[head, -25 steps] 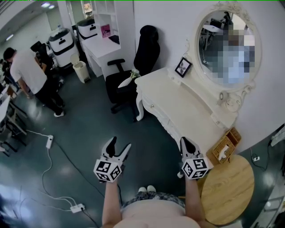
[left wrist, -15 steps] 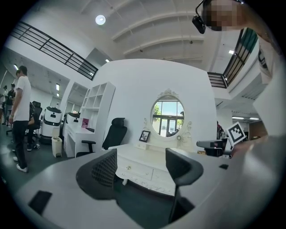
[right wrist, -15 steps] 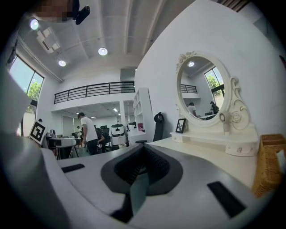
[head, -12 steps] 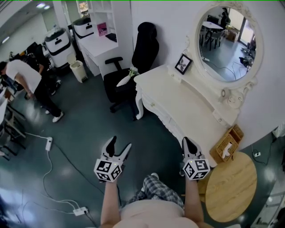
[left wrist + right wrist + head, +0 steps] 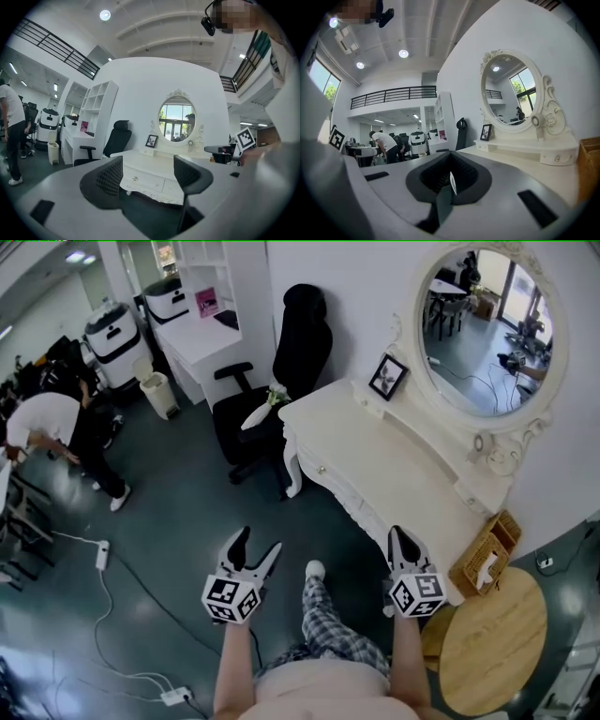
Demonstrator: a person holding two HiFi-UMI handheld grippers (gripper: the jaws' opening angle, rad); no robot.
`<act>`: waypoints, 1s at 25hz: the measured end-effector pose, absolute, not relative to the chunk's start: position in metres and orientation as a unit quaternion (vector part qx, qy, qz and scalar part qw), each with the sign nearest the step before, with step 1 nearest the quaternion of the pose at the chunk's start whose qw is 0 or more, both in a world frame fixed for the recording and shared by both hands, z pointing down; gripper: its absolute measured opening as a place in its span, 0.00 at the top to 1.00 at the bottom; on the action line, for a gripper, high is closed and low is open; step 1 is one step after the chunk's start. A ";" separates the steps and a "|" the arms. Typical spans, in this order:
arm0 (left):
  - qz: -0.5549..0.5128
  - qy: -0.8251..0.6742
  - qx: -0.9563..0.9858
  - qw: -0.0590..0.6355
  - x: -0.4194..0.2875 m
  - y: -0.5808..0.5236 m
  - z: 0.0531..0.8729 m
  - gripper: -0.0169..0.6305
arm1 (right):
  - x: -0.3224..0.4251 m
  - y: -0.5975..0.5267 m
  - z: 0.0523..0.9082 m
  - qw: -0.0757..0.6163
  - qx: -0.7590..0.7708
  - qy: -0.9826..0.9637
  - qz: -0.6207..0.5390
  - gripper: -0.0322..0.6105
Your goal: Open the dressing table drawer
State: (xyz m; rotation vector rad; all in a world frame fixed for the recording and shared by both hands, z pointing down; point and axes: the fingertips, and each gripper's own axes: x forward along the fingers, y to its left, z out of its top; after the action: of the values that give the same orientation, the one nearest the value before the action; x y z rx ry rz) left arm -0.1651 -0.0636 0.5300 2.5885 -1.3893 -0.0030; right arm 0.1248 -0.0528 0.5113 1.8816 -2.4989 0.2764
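Note:
The white dressing table [image 5: 412, 474] stands against the wall at right in the head view. Its front drawer has a small round knob [image 5: 322, 468], and the drawer [image 5: 142, 179] looks shut in the left gripper view. My left gripper [image 5: 258, 542] hangs open over the dark floor, well short of the table and holding nothing; the drawer shows between its fingers [image 5: 104, 180]. My right gripper [image 5: 399, 534] is shut and empty, just off the table's front edge near its right end. In the right gripper view the shut gripper [image 5: 450, 177] points along the tabletop [image 5: 525, 161].
An oval mirror [image 5: 487, 324] and a photo frame [image 5: 386, 377] stand on the table. A black office chair [image 5: 281, 371] is at its far end, a round wooden table [image 5: 492, 643] and wicker box [image 5: 486, 563] at its near end. Cables and a power strip [image 5: 101, 554] cross the floor; a person [image 5: 47, 427] bends at left.
The person holding the grippers has stepped forward, one leg and shoe now out ahead. Both grippers have come slightly nearer the table, with their jaws unchanged. The person at left has bent lower.

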 end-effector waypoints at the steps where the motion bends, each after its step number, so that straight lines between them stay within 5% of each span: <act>1: -0.001 -0.469 0.877 0.101 -0.165 -0.074 0.532 0.47 | 0.126 -0.063 0.514 -0.001 0.601 -0.794 0.089 0.93; 13: 0.037 -0.441 0.893 0.077 -0.139 -0.281 0.526 0.47 | 0.153 -0.250 0.512 0.000 0.633 -0.768 0.094 0.93; 25: 0.039 -0.359 0.929 0.078 -0.041 -0.459 0.522 0.47 | 0.191 -0.389 0.513 0.005 0.666 -0.739 0.105 0.93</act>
State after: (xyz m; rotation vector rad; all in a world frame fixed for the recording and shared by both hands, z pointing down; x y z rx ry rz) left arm -0.0411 -0.4592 0.5217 2.7822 -1.0753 0.1156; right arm 0.1913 -0.3885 0.5134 2.0848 -2.3144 0.3284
